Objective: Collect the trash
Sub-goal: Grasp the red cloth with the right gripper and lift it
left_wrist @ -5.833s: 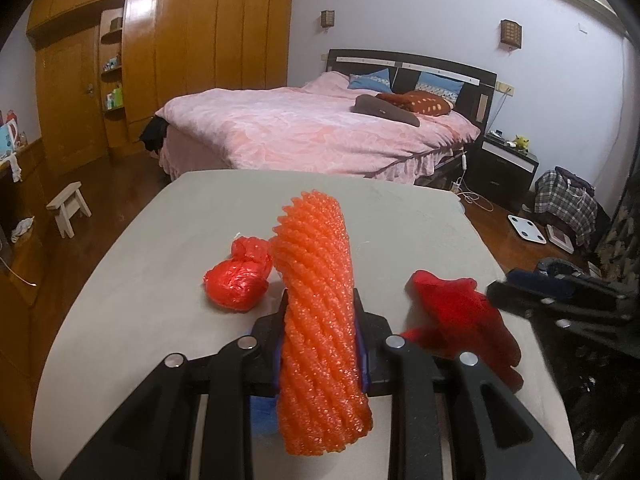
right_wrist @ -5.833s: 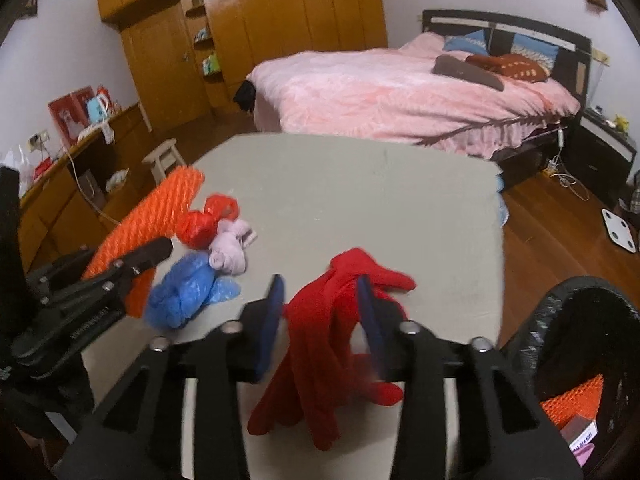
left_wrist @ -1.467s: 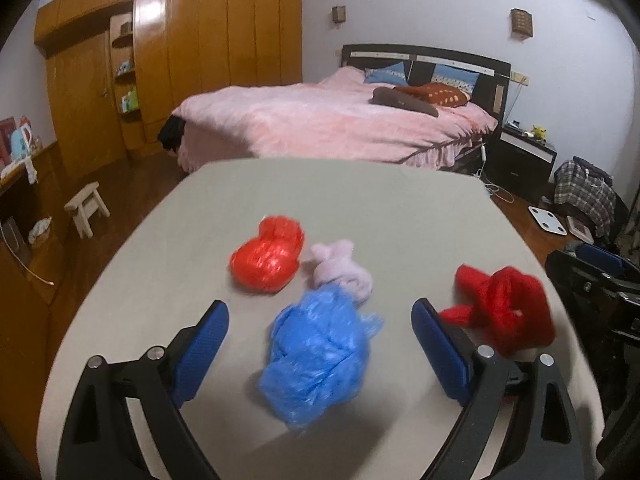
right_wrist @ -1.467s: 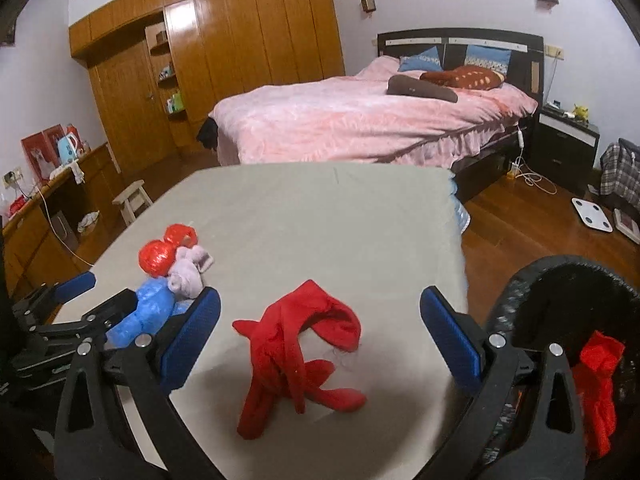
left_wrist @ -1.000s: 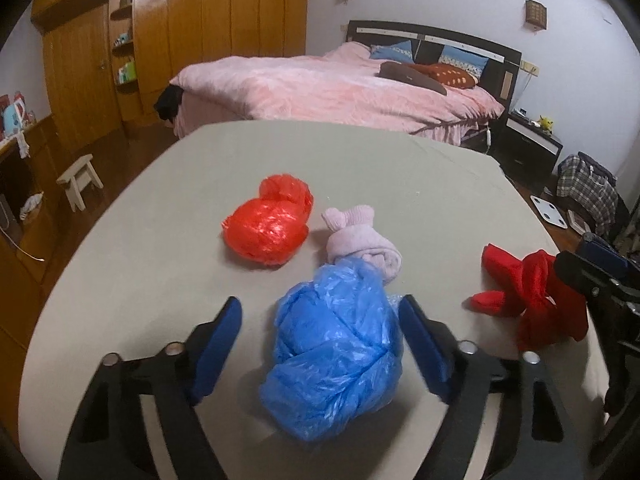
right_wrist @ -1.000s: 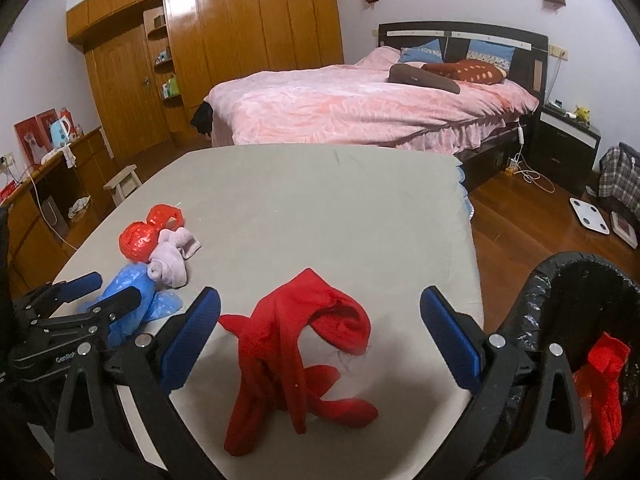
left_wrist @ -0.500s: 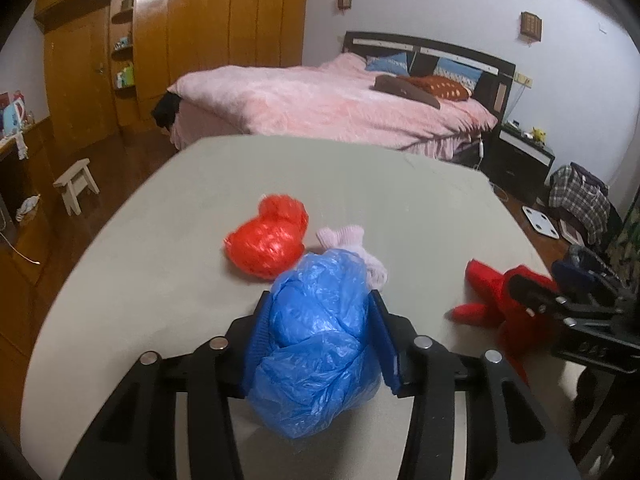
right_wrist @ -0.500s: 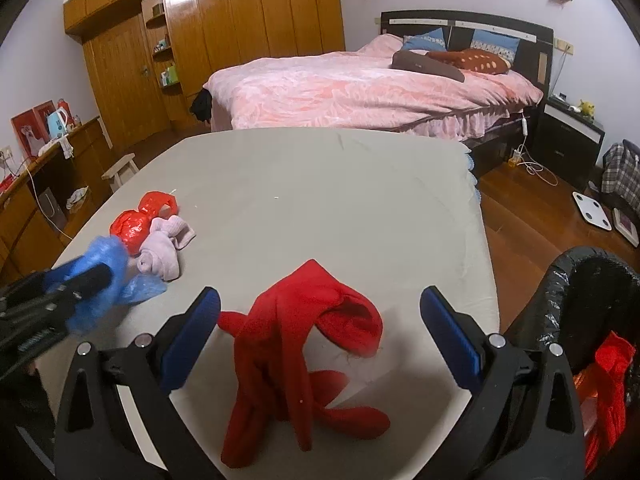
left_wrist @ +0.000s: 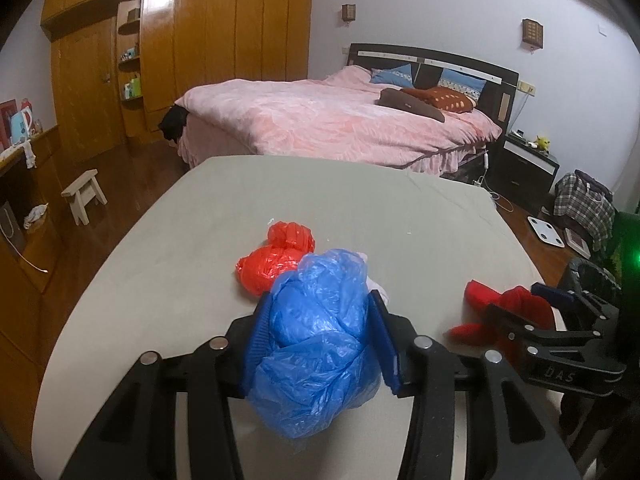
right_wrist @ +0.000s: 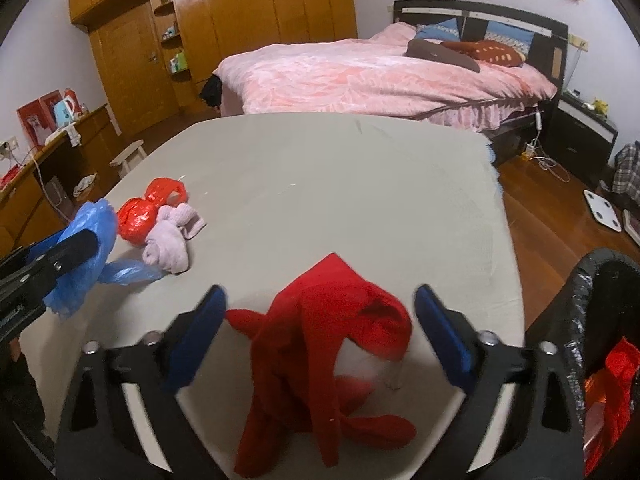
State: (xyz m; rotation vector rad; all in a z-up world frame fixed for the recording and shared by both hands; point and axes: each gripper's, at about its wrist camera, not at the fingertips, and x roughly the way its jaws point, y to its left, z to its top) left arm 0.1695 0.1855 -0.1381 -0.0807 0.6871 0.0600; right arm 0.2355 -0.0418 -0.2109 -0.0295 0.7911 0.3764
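**Blue bag gripped, red cloth between closing jaws**

Left wrist view: a bedroom with a pink-covered bed (left_wrist: 340, 124) and a wooden wardrobe (left_wrist: 180, 52) is lying beyond a grey table (left_wrist: 180, 264). The left gripper (left_wrist: 320, 320) is squeezing a crumpled blue plastic bag (left_wrist: 316, 344) between its blue pads, which are pressing into both sides of it, jaws drawn well in. Just behind the bag a red plastic bag (left_wrist: 276, 260) is sitting on the table. At the right the right gripper (left_wrist: 520, 304) is reaching over a red cloth (left_wrist: 516, 300).

Right wrist view: the same grey table (right_wrist: 340, 184) is stretching toward the bed (right_wrist: 372, 72). The right gripper (right_wrist: 320, 312) is standing wide, its jaws having just been closing, with the red cloth (right_wrist: 320, 344) lying between them on the table, neither pad touching it. At the left edge the left gripper (right_wrist: 60, 252) is holding the blue plastic bag (right_wrist: 90, 252), beside the red plastic bag (right_wrist: 148, 208) and a pale pink cloth (right_wrist: 172, 240). A black bin (right_wrist: 576, 320) is standing at the right, off the table's edge, with red rubbish inside.
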